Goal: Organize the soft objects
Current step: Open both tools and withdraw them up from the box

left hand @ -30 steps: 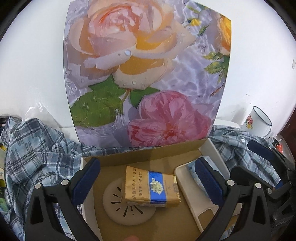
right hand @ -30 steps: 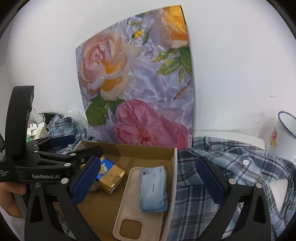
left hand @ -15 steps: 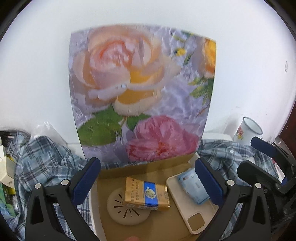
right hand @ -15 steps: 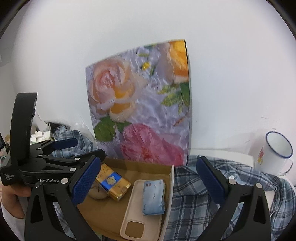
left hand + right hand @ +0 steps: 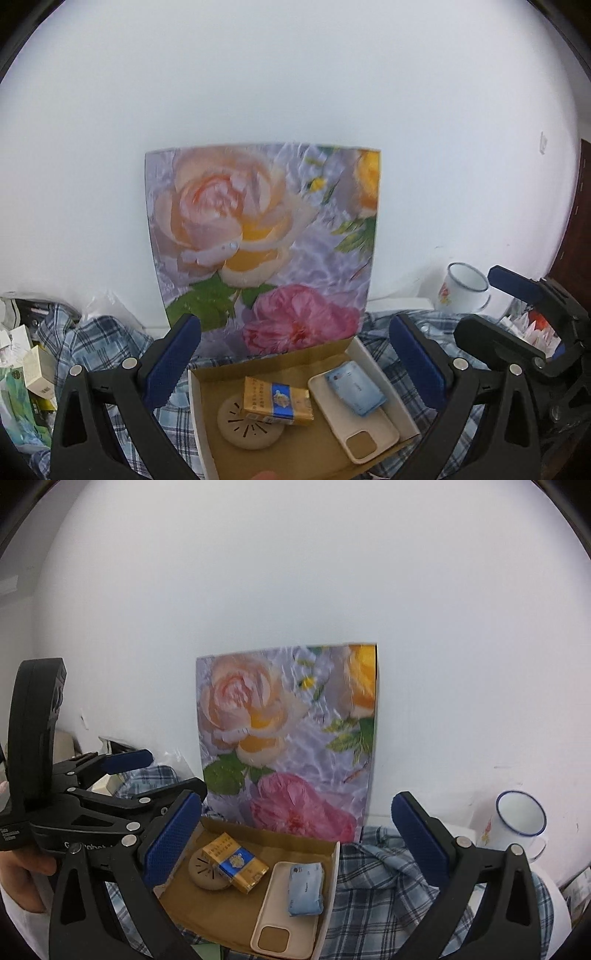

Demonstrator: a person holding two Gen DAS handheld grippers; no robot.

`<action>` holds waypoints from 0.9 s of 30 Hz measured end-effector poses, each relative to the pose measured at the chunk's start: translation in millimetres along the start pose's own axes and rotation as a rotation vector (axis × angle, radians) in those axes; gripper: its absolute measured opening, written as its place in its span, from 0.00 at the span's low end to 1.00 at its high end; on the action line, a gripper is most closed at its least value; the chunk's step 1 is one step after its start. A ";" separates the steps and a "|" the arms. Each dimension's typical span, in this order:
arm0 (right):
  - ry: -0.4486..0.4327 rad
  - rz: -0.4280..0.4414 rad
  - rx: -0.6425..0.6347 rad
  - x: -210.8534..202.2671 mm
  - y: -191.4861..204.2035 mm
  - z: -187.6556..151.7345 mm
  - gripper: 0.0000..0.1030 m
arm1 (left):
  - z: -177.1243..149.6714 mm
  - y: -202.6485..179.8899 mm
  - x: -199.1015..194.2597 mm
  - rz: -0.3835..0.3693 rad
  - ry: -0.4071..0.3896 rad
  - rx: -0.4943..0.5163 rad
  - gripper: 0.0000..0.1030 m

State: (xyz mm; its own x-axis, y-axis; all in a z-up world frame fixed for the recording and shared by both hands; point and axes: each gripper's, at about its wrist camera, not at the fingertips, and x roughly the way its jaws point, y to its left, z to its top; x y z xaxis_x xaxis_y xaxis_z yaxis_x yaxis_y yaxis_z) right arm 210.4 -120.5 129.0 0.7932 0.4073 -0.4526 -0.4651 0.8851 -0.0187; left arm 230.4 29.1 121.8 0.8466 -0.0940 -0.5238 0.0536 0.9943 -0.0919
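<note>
**Both grippers pulled back from the box, hands empty**

Over the last second we have drawn both grippers up and away: the cardboard box (image 5: pixel 207 417) that filled the lower part of each view now sits smaller and lower, and far more of the white wall shows above the floral panel (image 5: pixel 266 243) standing behind it. Our left gripper (image 5: pixel 295 362) has its fingers spread wide with nothing between them, and our right gripper (image 5: pixel 295 842) is the same, wide apart and holding nothing.

The box contents have not shifted. The blue tissue pack (image 5: pixel 306 888), the soft item inside, lies on the upper end of the cream phone case (image 5: pixel 286 912) along the right wall. The gold and blue carton (image 5: pixel 236 862) rests tilted on the round beige disc (image 5: pixel 207 873) to the left.

The plaid shirt (image 5: pixel 388 893) is the soft thing left out: it lies rumpled on the surface around and under the box, spilling to both sides. An enamel mug (image 5: pixel 521 823) stands near the wall to the right, clear of the cloth.

We read the retreat as one placement finished and the shirt as the likely next item. Being loose fabric, it will probably need both grippers.
</note>
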 end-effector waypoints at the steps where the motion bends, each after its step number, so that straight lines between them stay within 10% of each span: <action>1: -0.008 0.004 -0.002 -4.0 0.4 2.0 1.00 | 1.2 -1.0 -4.1 -0.005 -0.008 0.001 1.00; 27: -0.157 0.033 -0.023 -92.4 10.1 34.3 1.00 | 26.1 -30.4 -105.8 -0.052 -0.170 0.049 1.00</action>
State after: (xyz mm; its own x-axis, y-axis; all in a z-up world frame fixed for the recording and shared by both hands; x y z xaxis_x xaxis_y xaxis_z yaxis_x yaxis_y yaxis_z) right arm 145.9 -141.4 201.2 0.8282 0.4679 -0.3085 -0.4995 0.8659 -0.0277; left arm 153.0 10.1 202.1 0.9190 -0.1394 -0.3687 0.1214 0.9900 -0.0718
